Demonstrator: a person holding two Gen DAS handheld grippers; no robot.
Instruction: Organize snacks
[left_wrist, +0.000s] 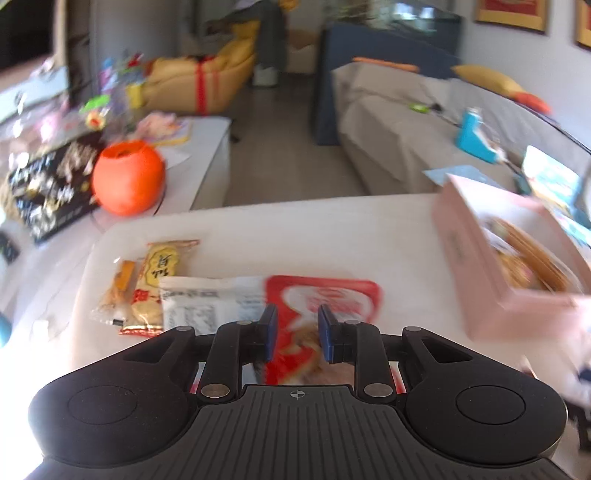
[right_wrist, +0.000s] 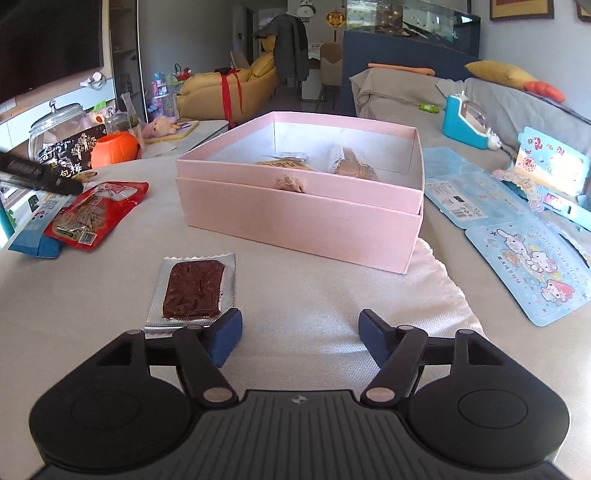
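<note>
A pink open box (right_wrist: 303, 218) stands mid-table with several snacks inside; it also shows at the right of the left wrist view (left_wrist: 476, 258). My left gripper (left_wrist: 297, 334) hangs over a red snack packet (left_wrist: 332, 299), its pads narrowly apart on either side of it. I cannot tell if they grip it. A white-and-blue packet (left_wrist: 207, 302) and two yellow snack packets (left_wrist: 159, 280) lie to its left. My right gripper (right_wrist: 300, 332) is open and empty, low over the table. A silver packet with a dark brown bar (right_wrist: 194, 291) lies by its left finger. The red packet (right_wrist: 96, 210) also shows at the left.
An orange pumpkin pot (left_wrist: 127, 181), a black snack bag (left_wrist: 48, 188) and a glass jar (right_wrist: 59, 125) stand at the far left. Blue cartoon sticker sheets (right_wrist: 524, 258) and a blue toy (right_wrist: 469, 122) lie on the right. A sofa lies beyond.
</note>
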